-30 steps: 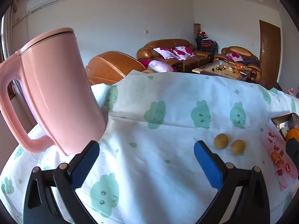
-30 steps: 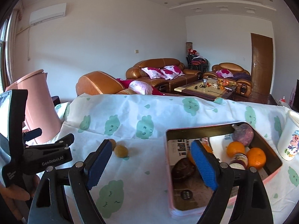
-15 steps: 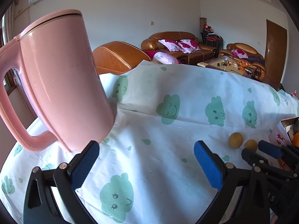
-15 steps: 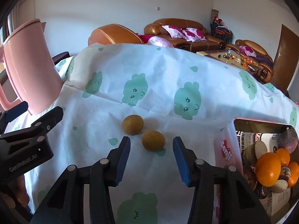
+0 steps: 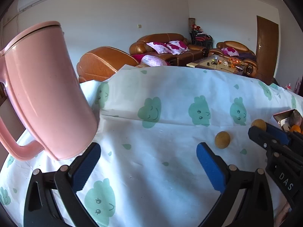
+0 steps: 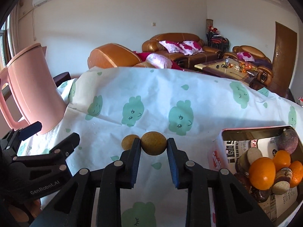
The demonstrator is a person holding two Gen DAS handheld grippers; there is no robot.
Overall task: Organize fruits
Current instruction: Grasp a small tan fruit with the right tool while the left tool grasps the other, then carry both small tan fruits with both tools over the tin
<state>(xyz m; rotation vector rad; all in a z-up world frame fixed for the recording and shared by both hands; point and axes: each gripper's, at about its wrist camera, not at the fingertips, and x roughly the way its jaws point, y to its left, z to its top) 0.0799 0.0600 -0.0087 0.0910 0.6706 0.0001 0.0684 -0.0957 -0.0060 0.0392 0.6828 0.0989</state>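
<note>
Two brown kiwis lie on the cloud-print tablecloth. My right gripper (image 6: 153, 147) is shut on the right kiwi (image 6: 153, 145), its blue pads touching both sides. The left kiwi (image 6: 128, 141) sits just beyond the left finger. In the left wrist view the free kiwi (image 5: 222, 140) lies right of centre and the held kiwi (image 5: 258, 124) shows behind the right gripper's fingers (image 5: 265, 136). My left gripper (image 5: 147, 162) is open and empty above the cloth. A pink tin box (image 6: 216, 151) at the right holds oranges (image 6: 262, 173) and dark fruits.
A tall pink kettle (image 5: 45, 94) stands at the left of the table, close to my left gripper; it also shows in the right wrist view (image 6: 28, 90). The left gripper (image 6: 37, 151) shows at the lower left there. Brown sofas and a coffee table stand behind.
My right gripper moved forward and closed around the right kiwi. It now reaches further into the left wrist view. The left gripper shifted slightly and stayed open.
</note>
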